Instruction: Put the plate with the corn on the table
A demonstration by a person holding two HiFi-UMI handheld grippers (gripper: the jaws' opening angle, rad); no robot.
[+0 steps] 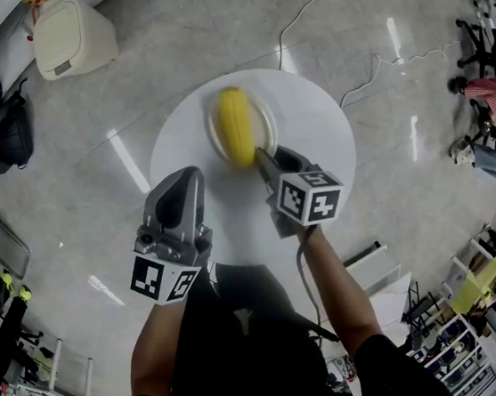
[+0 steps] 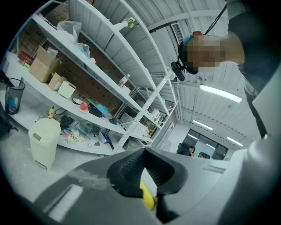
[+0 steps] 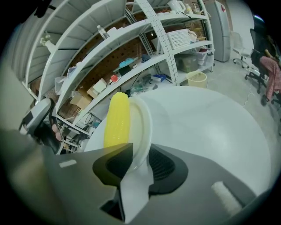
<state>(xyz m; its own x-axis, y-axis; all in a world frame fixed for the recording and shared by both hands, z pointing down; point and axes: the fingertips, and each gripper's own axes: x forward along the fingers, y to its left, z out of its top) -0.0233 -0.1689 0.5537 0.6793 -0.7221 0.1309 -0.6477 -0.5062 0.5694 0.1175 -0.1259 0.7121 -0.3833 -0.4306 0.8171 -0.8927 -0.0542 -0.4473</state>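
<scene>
Plate (image 1: 261, 110) with corn (image 1: 237, 127) rests on the round white desk (image 1: 318, 144), towards its far side. The corn lies near-to-far on the plate's left part. Right claw (image 1: 264, 157) is at the plate's near rim, jaws apart, with the rim between them but unclamped. Left claw (image 1: 189, 176) is at the desk's near left edge, jaws together and empty.
</scene>
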